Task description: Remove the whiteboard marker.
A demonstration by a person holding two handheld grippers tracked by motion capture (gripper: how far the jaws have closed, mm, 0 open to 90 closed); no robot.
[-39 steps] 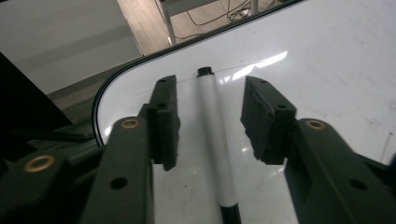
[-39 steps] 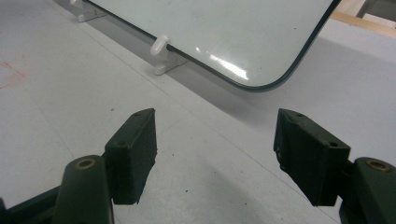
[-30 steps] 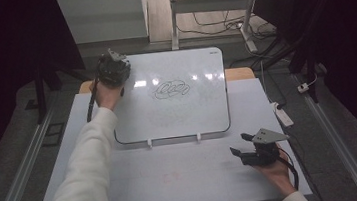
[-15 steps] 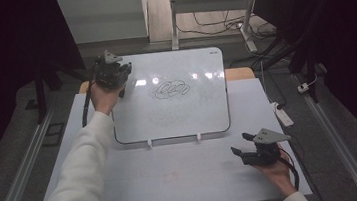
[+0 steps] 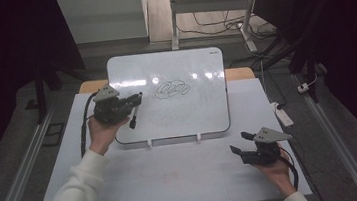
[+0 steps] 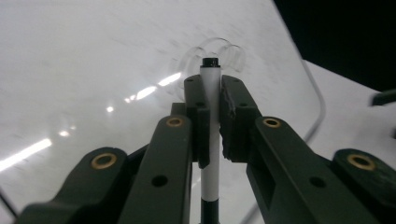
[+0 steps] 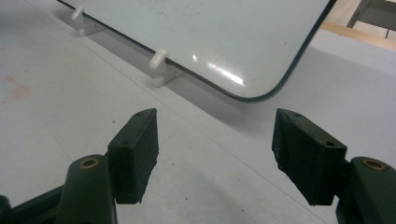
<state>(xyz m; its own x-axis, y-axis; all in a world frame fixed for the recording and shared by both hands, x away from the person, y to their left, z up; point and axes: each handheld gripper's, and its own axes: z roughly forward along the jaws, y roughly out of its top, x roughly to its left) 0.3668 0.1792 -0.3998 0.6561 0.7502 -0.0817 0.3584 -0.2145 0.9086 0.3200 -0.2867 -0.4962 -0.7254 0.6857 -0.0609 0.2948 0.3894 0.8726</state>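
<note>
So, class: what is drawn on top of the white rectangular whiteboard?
On the white rectangular whiteboard sits a scribble of overlapping dark loops. The left gripper, shut on a white marker with black ends, covers a patch of its left edge.

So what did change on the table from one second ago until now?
The left hand-held gripper, shut on a marker, moved from the whiteboard's far left corner toward the person and now sits over its left edge, pointing at the scribble. The right hand-held gripper stayed open on the table, and the whiteboard and scribble kept their place.
</note>
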